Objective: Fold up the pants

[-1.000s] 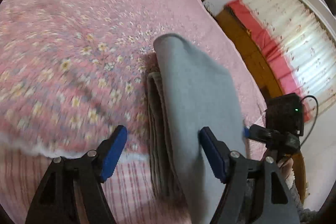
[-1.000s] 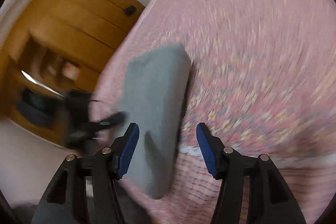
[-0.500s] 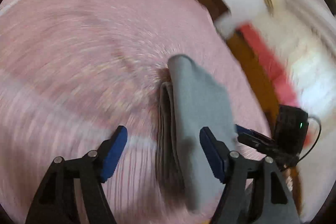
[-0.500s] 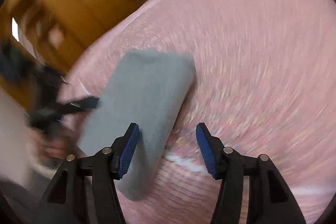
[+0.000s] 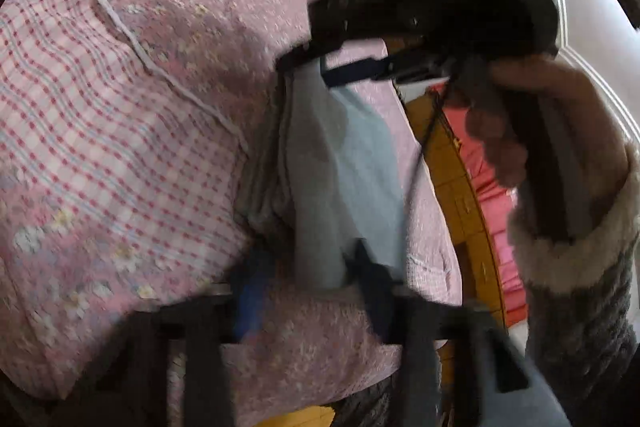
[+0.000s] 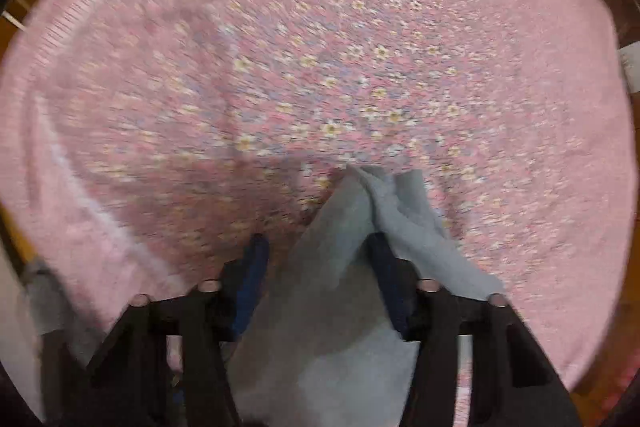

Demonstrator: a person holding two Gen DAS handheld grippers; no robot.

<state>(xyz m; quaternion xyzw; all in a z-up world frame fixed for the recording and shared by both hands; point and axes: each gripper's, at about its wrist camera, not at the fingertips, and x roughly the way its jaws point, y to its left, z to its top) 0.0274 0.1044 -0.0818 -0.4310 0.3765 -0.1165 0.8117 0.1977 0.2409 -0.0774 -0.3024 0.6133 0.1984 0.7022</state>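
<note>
**Grey pants on a pink floral bed — both grippers at the cloth**

Item: pants (image 5: 344, 163), light grey, folded into a long narrow stack. They lay on the bed (image 5: 132, 131), running from the near edge away across the cover, layered edges showing along the left side.

Bed cover: pink, small pale flowers; a checked pink-and-white panel to the left, bounded by a white trim.

Left gripper (image 5: 308, 291): black frame, blue pads, badly blurred. Its jaws had just been closing, and the near end of the folded pants stood between the fingers (image 5: 250, 297). Whether the pads pressed on the cloth could not be told through the blur.

Right gripper (image 6: 316, 259): jaws had just been closing and stood partly apart. Grey cloth filled the gap and bunched over the right finger, rising to a rumpled peak just past the tips. A firm grip could not be told.

Also recorded in the left wrist view — the right gripper from outside, held above the far end of the pants by a hand (image 5: 532, 115) in a sleeve (image 5: 576, 267) with a pale fleecy cuff. Beyond the bed: wooden furniture (image 5: 460, 195) and a red curtain (image 5: 488, 179).
</note>
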